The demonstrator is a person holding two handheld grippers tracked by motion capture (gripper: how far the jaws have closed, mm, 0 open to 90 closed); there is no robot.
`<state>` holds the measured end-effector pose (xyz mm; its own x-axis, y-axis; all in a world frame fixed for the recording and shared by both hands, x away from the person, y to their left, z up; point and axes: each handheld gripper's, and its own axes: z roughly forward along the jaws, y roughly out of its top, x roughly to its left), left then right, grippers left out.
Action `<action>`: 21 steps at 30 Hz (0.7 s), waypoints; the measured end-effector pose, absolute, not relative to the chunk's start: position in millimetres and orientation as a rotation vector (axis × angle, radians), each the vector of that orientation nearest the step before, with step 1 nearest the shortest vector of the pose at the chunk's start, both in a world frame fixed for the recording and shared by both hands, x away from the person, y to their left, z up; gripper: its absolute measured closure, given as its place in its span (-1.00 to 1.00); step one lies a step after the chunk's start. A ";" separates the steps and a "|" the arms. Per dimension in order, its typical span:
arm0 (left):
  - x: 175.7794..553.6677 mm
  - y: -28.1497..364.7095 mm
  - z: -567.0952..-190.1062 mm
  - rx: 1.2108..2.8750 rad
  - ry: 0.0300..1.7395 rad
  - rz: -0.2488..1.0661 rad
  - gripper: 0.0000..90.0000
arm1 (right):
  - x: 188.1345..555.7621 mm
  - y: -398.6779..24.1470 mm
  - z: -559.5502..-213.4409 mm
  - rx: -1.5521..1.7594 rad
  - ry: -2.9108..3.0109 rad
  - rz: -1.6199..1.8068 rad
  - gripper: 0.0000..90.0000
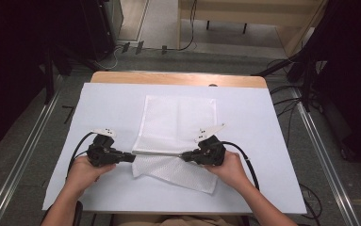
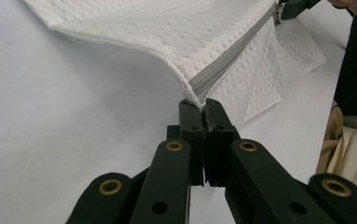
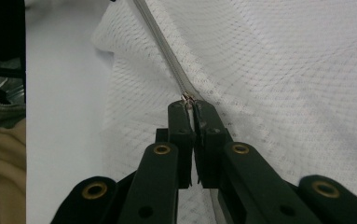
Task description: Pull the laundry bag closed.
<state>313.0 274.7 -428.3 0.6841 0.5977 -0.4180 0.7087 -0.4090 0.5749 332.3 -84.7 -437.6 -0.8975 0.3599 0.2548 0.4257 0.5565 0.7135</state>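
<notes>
a white mesh bag (image 1: pixel 178 123) with a grey zipper (image 1: pixel 158 153) lies on the bench (image 1: pixel 249 141), stretched between the left hand-held gripper (image 1: pixel 132 157), clamped on its zipper end, and the right hand-held gripper (image 1: pixel 184 156), pinching the zipper pull (image 3: pixel 187 97).

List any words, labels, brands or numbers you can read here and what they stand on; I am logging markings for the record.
None can be read: the mesh bag, its zipper, the table and both grippers, left gripper and right gripper, bear no legible text.
</notes>
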 end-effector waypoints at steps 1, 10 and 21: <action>313.1 274.9 -428.3 2.136 0.998 -0.188 0.99 | 331.0 -86.8 -437.2 -0.683 -2.704 -1.265 0.96; 313.7 277.1 -428.3 2.131 1.003 -0.186 0.99 | 330.7 -102.1 -437.0 -0.707 -2.696 -1.276 0.96; 314.0 279.3 -428.4 2.129 1.012 -0.183 0.99 | 328.8 -119.0 -438.7 -0.728 -2.694 -1.267 0.95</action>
<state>314.0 279.3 -428.4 0.6758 0.6060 -0.4196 0.7147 -0.3994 0.5743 328.8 -119.0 -438.7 -0.8843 0.3857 0.2631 0.4486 0.5459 0.7076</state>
